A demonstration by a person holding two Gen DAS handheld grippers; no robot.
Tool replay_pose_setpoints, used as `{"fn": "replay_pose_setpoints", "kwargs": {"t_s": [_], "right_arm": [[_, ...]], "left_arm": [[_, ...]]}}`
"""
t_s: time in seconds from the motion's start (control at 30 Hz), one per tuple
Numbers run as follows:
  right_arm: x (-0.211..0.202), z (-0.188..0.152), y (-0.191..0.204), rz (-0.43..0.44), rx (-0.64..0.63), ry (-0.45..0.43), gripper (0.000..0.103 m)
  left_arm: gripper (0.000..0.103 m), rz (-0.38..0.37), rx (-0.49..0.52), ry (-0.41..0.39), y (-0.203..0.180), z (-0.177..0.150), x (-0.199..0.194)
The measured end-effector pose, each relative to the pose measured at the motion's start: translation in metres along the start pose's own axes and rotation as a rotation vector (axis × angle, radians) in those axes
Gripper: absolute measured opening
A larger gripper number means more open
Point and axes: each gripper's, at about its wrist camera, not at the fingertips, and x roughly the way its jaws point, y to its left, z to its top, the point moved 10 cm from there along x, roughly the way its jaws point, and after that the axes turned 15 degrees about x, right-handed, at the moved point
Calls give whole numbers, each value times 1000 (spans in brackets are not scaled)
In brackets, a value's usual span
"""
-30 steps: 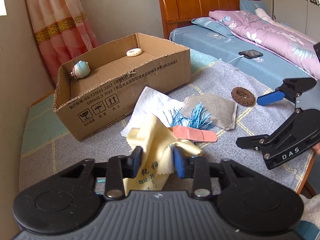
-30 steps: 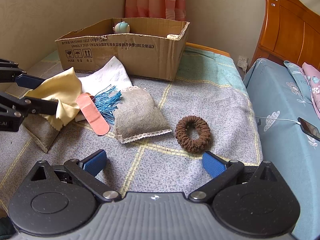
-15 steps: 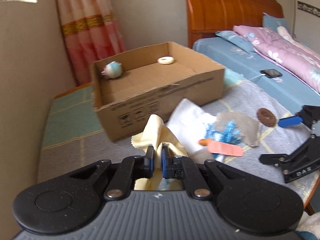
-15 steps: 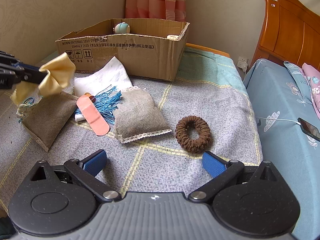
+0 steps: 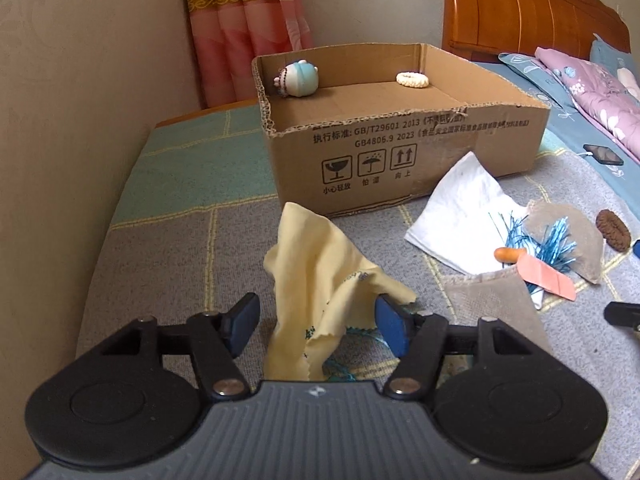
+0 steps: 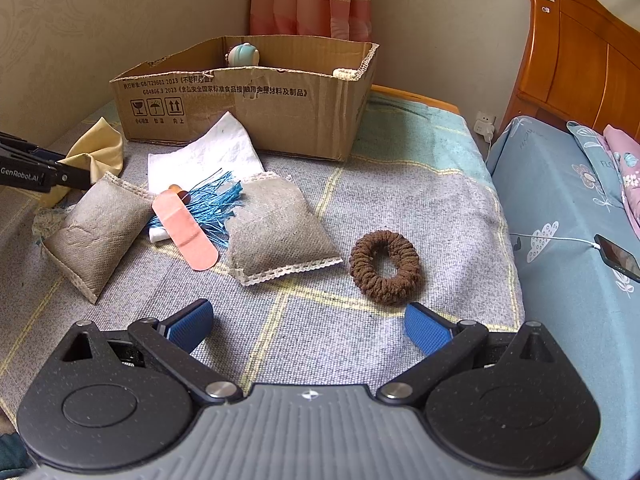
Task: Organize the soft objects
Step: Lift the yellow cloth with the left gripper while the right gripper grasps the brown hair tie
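Note:
A yellow cloth (image 5: 320, 276) lies crumpled on the blanket between the spread fingers of my left gripper (image 5: 318, 322), which is open; it also shows in the right wrist view (image 6: 98, 152). Ahead stands a cardboard box (image 5: 400, 148) holding a teal plush toy (image 5: 298, 79) and a white ring (image 5: 412, 79). My right gripper (image 6: 308, 326) is open and empty, just short of a brown scrunchie (image 6: 385, 266). Two grey sachets (image 6: 280, 228) (image 6: 100, 228), blue tassel strands (image 6: 216, 204), a pink bandage (image 6: 186, 230) and a white cloth (image 6: 216, 152) lie between.
The blanket-covered surface (image 6: 400, 184) meets a wall on the left and a curtain (image 5: 240, 20) behind the box. A bed with a wooden headboard (image 6: 580, 56) lies to the right, with a phone (image 6: 618, 258) on a cable on it.
My left gripper, which had shut on the yellow cloth and lifted it leftward, has opened; the cloth now lies loose between its fingers. The right gripper has not moved.

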Motion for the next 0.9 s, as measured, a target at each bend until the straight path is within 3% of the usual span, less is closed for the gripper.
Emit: {"fn": "replay_pose_setpoints", "kwargs": {"t_s": [0.47, 0.63, 0.9], "right_arm": [[8, 14, -30, -57, 66, -23, 102], [7, 23, -39, -56, 75, -48, 85], [12, 33, -39, -68, 54, -93, 65]], "left_arm": [[66, -18, -81, -7, 10, 1, 11], [67, -24, -101, -4, 11, 1, 12], [67, -19, -99, -6, 11, 4, 15]]}}
